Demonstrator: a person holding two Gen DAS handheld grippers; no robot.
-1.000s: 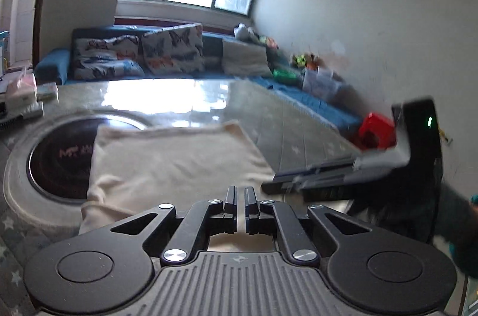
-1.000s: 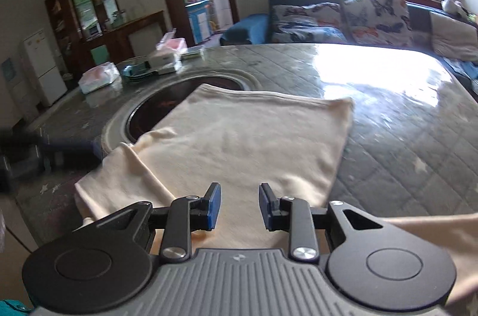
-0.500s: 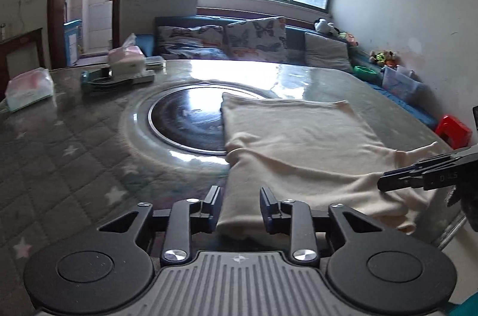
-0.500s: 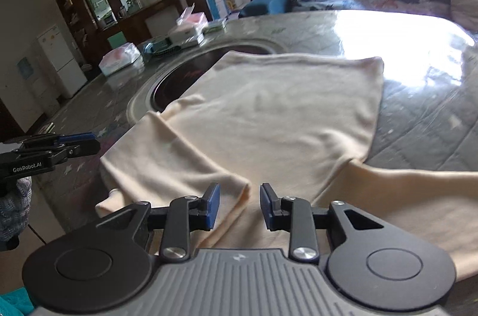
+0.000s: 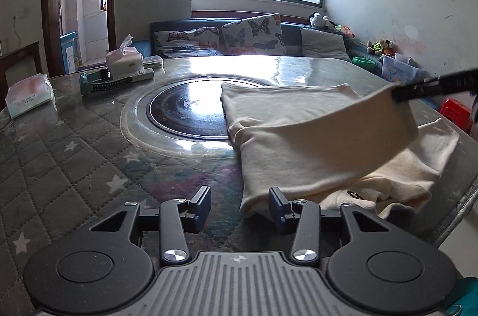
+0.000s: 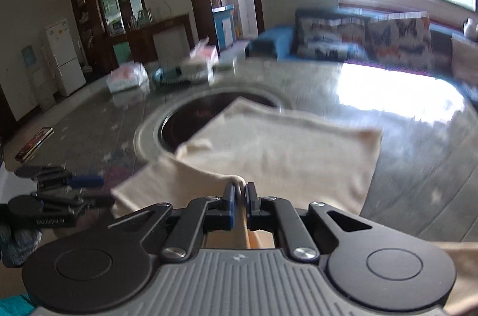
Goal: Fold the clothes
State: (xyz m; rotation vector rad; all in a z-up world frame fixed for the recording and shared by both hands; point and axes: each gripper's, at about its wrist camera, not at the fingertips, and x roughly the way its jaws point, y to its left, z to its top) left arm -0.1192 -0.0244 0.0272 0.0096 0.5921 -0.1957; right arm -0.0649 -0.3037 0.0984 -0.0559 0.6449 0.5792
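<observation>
Garment (image 5: 298, 136), cream knit, likely a shirt; one item. Lies on the quilted counter (image 5: 59, 154), right of the dark round inset plate (image 5: 188, 112), its far edge overlapping the plate's rim. Body flat; near right part rumpled, with dark lettering showing at the near hem.

Handling: judged light, soft and limp, with no stiffness of its own; sags wherever unsupported and should drag a little on the quilted cover. Not fragile. Thin folds can slip from a shallow pinch.

Hold points: edges, corners and hem; take a full bite of doubled cloth, not a single layer.

Right tongs (image 6: 238, 198): closed on a bunched fold of the cloth, which hangs lifted in a band above the counter.

Left tongs (image 5: 240, 204): opening, the near left corner of the garment lying between the jaws, pads not pressing it.
</observation>
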